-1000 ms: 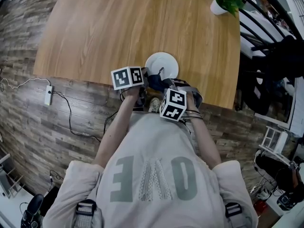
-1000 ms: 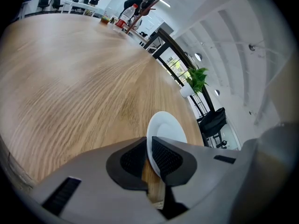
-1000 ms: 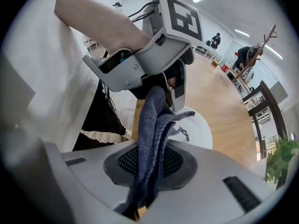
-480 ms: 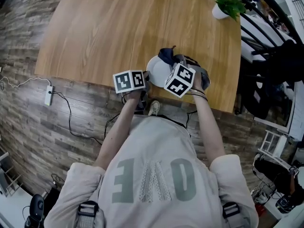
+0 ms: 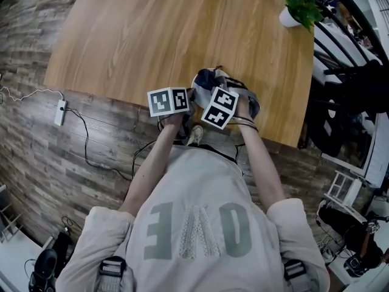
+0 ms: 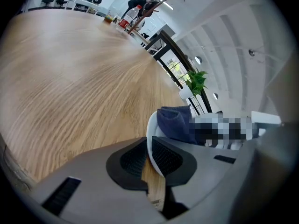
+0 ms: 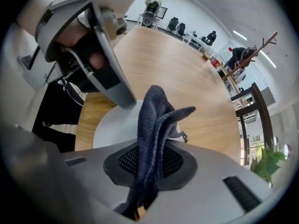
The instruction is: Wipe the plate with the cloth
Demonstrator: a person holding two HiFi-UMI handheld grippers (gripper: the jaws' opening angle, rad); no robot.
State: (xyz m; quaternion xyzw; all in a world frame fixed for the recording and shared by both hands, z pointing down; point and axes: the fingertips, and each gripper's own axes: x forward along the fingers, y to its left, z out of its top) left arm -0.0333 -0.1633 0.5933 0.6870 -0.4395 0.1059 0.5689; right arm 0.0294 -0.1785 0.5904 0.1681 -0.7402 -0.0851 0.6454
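Head view: the plate is nearly all hidden under the cloth (image 5: 209, 78) and the 2 marker cubes. Left hand-held gripper (image 6: 148, 157) is clamped on the plate (image 6: 150, 133) rim. Its view shows only a thin white arc of rim rising from between the pads; the rest is cut off behind the jaw. Right hand-held gripper (image 7: 150, 164) is clamped on the cloth, which is dark blue knit, bunched, standing up past the jaws in 2 folds with a small loop tag. The cloth covers the jaw tips. Plate is plain white, just ahead of the right hand-held gripper, cloth against its face. Can't tell if it's lifted off the table (image 7: 187, 73).
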